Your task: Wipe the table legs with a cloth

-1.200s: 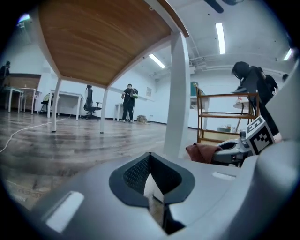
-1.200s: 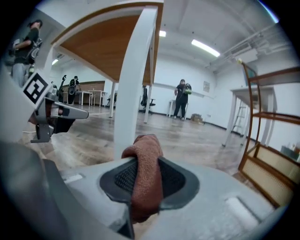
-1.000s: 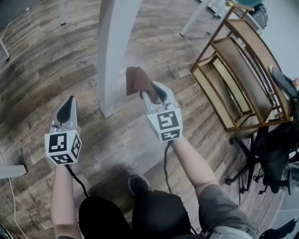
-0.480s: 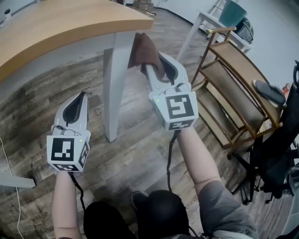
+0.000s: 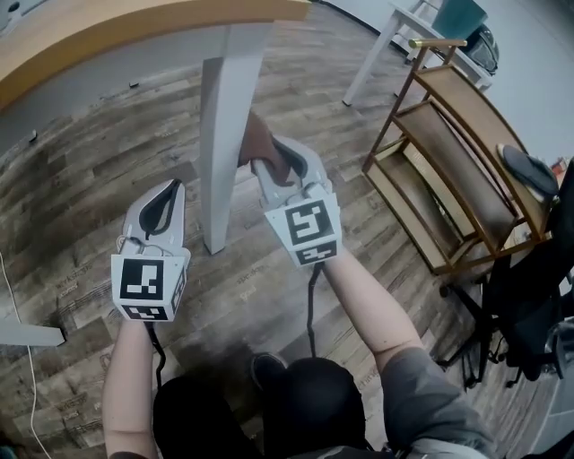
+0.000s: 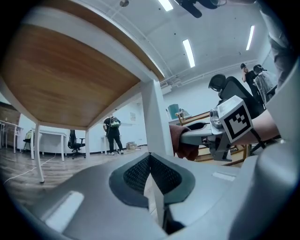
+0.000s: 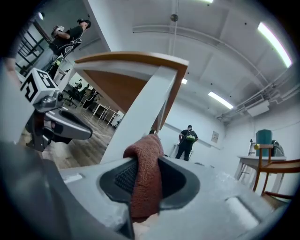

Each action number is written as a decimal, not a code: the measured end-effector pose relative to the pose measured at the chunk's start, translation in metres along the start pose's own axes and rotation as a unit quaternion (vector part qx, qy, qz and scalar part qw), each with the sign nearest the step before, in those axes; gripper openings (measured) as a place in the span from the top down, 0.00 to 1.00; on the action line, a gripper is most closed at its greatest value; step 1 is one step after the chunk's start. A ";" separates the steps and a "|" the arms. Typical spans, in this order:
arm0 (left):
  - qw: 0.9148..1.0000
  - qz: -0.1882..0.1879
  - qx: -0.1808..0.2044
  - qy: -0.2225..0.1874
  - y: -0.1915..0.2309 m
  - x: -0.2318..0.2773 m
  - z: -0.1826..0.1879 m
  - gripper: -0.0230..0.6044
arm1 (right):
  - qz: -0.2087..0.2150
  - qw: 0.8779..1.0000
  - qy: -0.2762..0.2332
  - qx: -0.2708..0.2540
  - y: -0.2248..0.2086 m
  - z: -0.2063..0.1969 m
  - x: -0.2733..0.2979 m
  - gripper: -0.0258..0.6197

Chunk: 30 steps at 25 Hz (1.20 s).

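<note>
The wiping step is judged to be under way. The cloth (image 5: pixel 255 142) is clamped between the jaws of the right gripper (image 5: pixel 276 167), and a rust-brown fold is seen bulging out past the pads in the right gripper view. In the head view the cloth is laid against the right-hand face of the white table leg (image 5: pixel 219 170), about halfway between the tabletop (image 5: pixel 134 25) and the floor (image 5: pixel 108 215); contact seems to be made, and this is borne out in the left gripper view, where the cloth is seen pressed to the leg's side.

The left gripper (image 5: pixel 165 199) is held just to the left of the same leg, lower down and apart from it. Its jaws are drawn together with nothing caught between them, so no part in the wipe is being taken by it.

Much of the leg is judged to be left unwiped: the stretch down to the foot and the other faces. For the next move, the cloth would need to be kept flat on the face and drawn along the leg's length with steady pressure, the clamp being held firm so that the fold is not dragged out. A wooden rack (image 5: pixel 448 152) stands well to the right, clear of the work.
</note>
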<state>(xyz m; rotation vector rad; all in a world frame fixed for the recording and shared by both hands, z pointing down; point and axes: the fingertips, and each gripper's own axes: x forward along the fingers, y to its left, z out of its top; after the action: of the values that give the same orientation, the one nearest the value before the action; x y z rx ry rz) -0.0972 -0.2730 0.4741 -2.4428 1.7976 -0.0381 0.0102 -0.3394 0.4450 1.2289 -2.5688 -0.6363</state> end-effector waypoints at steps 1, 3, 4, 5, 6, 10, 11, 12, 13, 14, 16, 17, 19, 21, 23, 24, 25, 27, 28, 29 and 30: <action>1.000 -0.001 0.000 0.008 -0.001 0.000 -0.011 0.93 | 0.010 1.000 0.012 0.001 0.011 -0.015 0.001 0.82; 1.000 0.000 -0.006 0.024 -0.002 0.000 -0.034 0.93 | 0.024 0.999 0.032 0.001 0.029 -0.045 0.003 0.82; 0.999 0.001 -0.011 0.031 -0.002 -0.001 -0.046 0.93 | 0.028 0.999 0.042 0.001 0.037 -0.059 0.003 0.82; 0.999 0.003 -0.017 0.039 -0.003 -0.003 -0.058 0.93 | 0.032 0.998 0.053 0.001 0.044 -0.073 0.003 0.82; 0.999 0.005 -0.023 0.048 -0.004 -0.005 -0.071 0.93 | 0.038 0.997 0.064 0.003 0.052 -0.087 0.003 0.82; 0.996 0.012 -0.039 0.078 -0.013 -0.011 -0.120 0.93 | 0.056 0.992 0.115 0.009 0.081 -0.148 -0.001 0.82; 0.995 0.013 -0.043 0.086 -0.016 -0.012 -0.131 0.93 | 0.062 0.990 0.129 0.010 0.088 -0.163 -0.003 0.82; 0.994 0.014 -0.048 0.093 -0.018 -0.014 -0.142 0.93 | 0.069 0.987 0.142 0.010 0.095 -0.177 -0.004 0.82; 0.993 0.015 -0.052 0.101 -0.020 -0.015 -0.151 0.93 | 0.078 0.985 0.154 0.009 0.104 -0.191 -0.005 0.82; 0.993 0.016 -0.054 0.108 -0.022 -0.016 -0.160 0.93 | 0.087 0.982 0.166 0.007 0.112 -0.205 -0.005 0.82; 0.991 0.015 -0.052 0.121 -0.025 -0.017 -0.174 0.93 | 0.103 0.977 0.188 0.001 0.127 -0.231 -0.004 0.82; 0.991 0.014 -0.049 0.125 -0.026 -0.017 -0.179 0.93 | 0.110 0.974 0.198 -0.006 0.133 -0.243 -0.003 0.82; 0.990 0.012 -0.044 0.131 -0.026 -0.015 -0.189 0.93 | 0.123 0.968 0.216 -0.029 0.146 -0.265 -0.001 0.82; 0.989 0.012 -0.044 0.138 -0.025 -0.014 -0.198 0.93 | 0.139 0.961 0.233 -0.044 0.160 -0.286 0.001 0.82; 0.988 0.014 -0.049 0.147 -0.024 -0.014 -0.208 0.93 | 0.153 0.955 0.253 -0.026 0.170 -0.305 0.002 0.82; 0.987 0.015 -0.053 0.152 -0.023 -0.014 -0.213 0.93 | 0.158 0.952 0.262 -0.010 0.174 -0.313 0.002 0.82; 0.986 0.016 -0.057 0.156 -0.024 -0.015 -0.216 0.93 | 0.159 0.949 0.271 0.003 0.175 -0.320 0.001 0.82; 0.985 0.017 -0.057 0.161 -0.023 -0.015 -0.221 0.93 | 0.156 0.949 0.273 0.002 0.171 -0.325 0.001 0.82; 0.985 0.019 -0.051 0.163 -0.022 -0.016 -0.222 0.93 | 0.153 0.952 0.264 -0.017 0.167 -0.322 0.002 0.82; 0.985 0.021 -0.043 0.163 -0.019 -0.015 -0.222 0.93 | 0.149 0.956 0.247 -0.045 0.162 -0.316 0.003 0.82; 0.986 0.023 -0.036 0.161 -0.016 -0.014 -0.220 0.93 | 0.147 0.960 0.225 -0.076 0.156 -0.306 0.004 0.82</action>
<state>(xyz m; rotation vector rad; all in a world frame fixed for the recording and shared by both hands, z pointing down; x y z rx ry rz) -0.1044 -0.2703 0.6952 -2.5645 2.0127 -0.3924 0.0164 -0.3430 0.7885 0.8047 -2.2090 -0.4196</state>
